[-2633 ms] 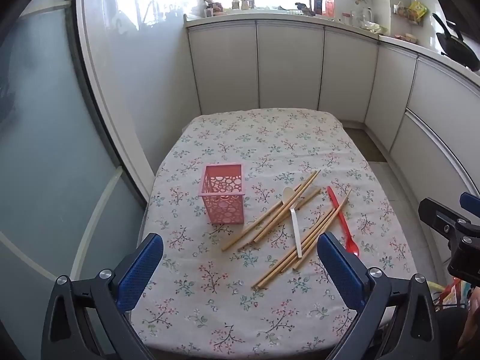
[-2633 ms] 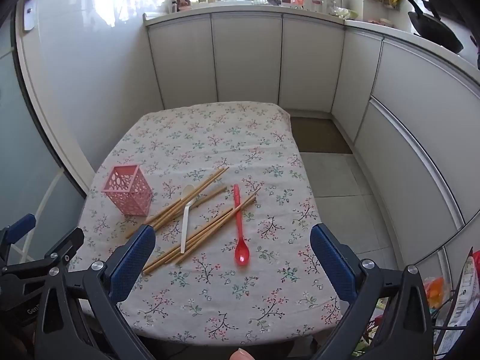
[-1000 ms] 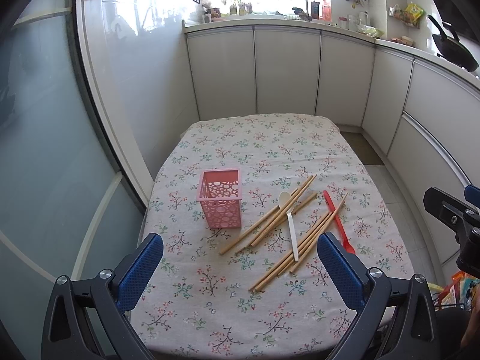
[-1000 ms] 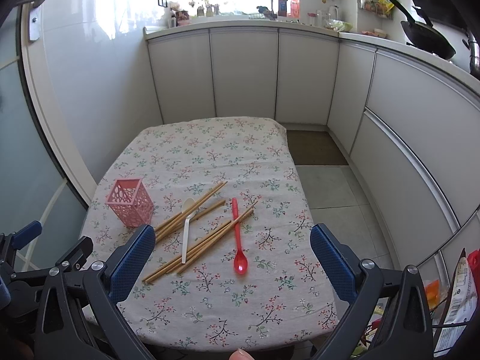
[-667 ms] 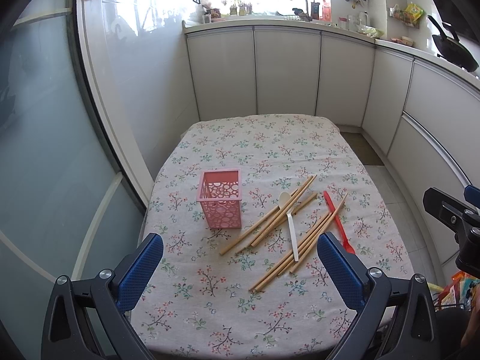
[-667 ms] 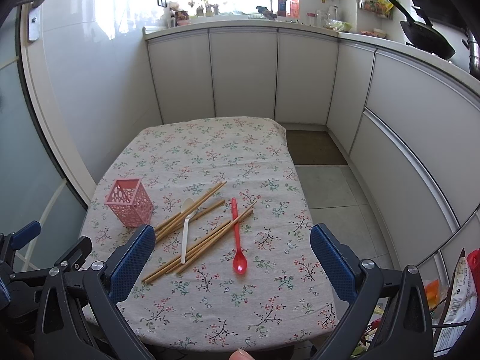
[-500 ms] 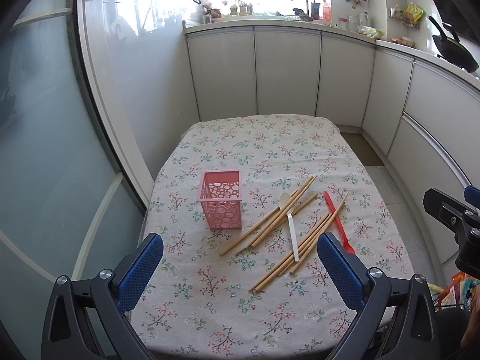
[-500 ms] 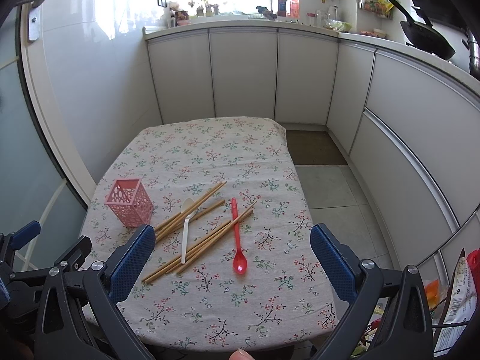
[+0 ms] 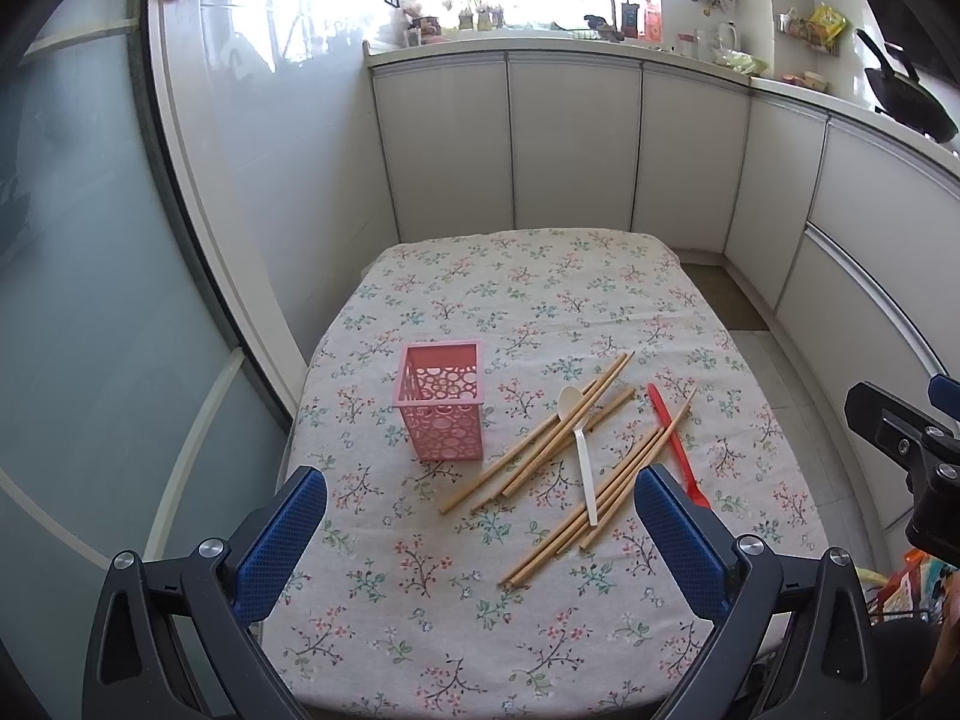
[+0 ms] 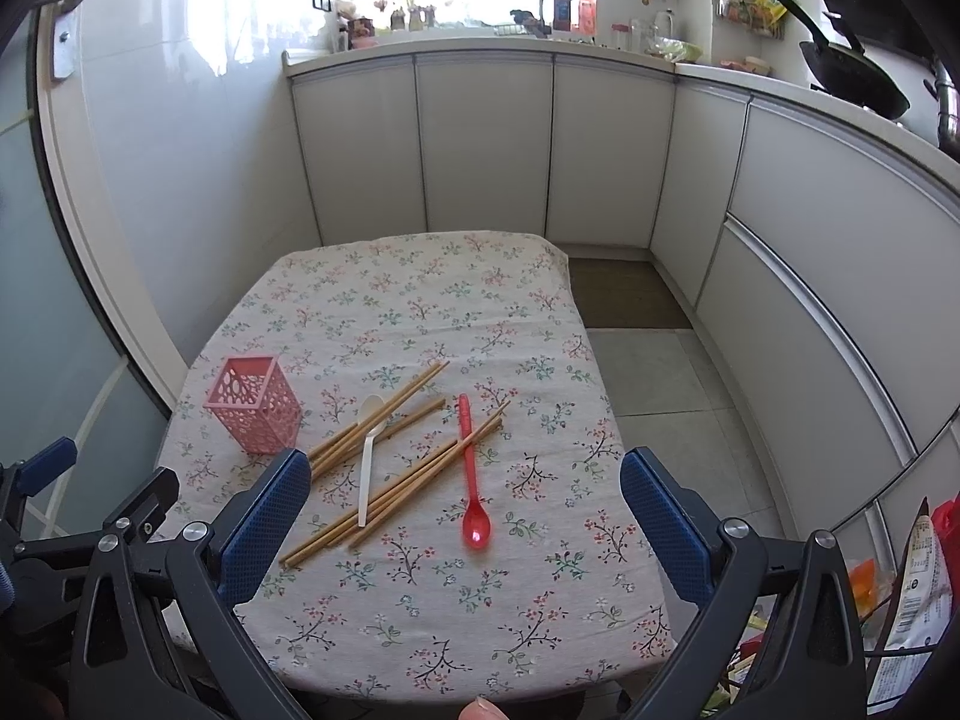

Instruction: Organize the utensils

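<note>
A pink perforated holder stands upright and empty on the floral tablecloth; it also shows in the right wrist view. To its right lie several wooden chopsticks, a white spoon and a red spoon, loosely crossed. My left gripper is open and empty above the table's near edge. My right gripper is open and empty, hovering near the red spoon's bowl end.
White kitchen cabinets line the back and right, with a sink counter above. A glass door stands at the left. Bare floor lies right of the table. Bags sit at the lower right.
Both grippers have pulled back and risen slightly since 2.6 s ago; nothing has visibly moved in the last second. The utensils and holder lie as before.
</note>
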### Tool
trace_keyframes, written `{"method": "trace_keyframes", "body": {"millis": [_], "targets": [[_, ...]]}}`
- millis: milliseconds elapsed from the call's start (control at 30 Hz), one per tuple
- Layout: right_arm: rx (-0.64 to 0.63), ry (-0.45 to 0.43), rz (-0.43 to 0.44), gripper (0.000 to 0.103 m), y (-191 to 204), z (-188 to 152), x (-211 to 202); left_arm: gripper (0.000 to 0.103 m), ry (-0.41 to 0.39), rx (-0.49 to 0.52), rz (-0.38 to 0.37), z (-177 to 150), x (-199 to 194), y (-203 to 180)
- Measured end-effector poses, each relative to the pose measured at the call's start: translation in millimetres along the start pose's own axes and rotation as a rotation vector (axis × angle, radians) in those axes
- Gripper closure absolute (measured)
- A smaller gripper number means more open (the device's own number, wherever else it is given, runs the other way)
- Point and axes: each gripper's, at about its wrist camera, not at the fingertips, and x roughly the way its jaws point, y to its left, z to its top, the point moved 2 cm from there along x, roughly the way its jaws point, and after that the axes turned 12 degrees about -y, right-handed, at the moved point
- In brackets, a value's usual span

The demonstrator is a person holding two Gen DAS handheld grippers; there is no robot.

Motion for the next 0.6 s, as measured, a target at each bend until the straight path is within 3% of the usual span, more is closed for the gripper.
{"method": "trace_keyframes", "body": {"millis": [167,333,467,600], "targets": [[0.042,0.064,0.065,0.000,-7.5,8.0,15.7,0.000,-0.001,0.025,-0.055,7.6,13.2,-4.8],[0.063,0.121,0.066,0.000,-15.7,23.0,43.9,0.000,0.044,0.056,-0.136,21.5,42.3,-12.9],[0.064,0.220,0.064,0.000,-22.5,31.2,87.2,0.000,0.124,0.084,-0.223,33.8,81.5,-27.5],[0.134,0.325,0.051,0.000,-40.2,24.6,139.7,0.000,0.227,0.033,-0.263,34.5,132.7,-38.8]]}}
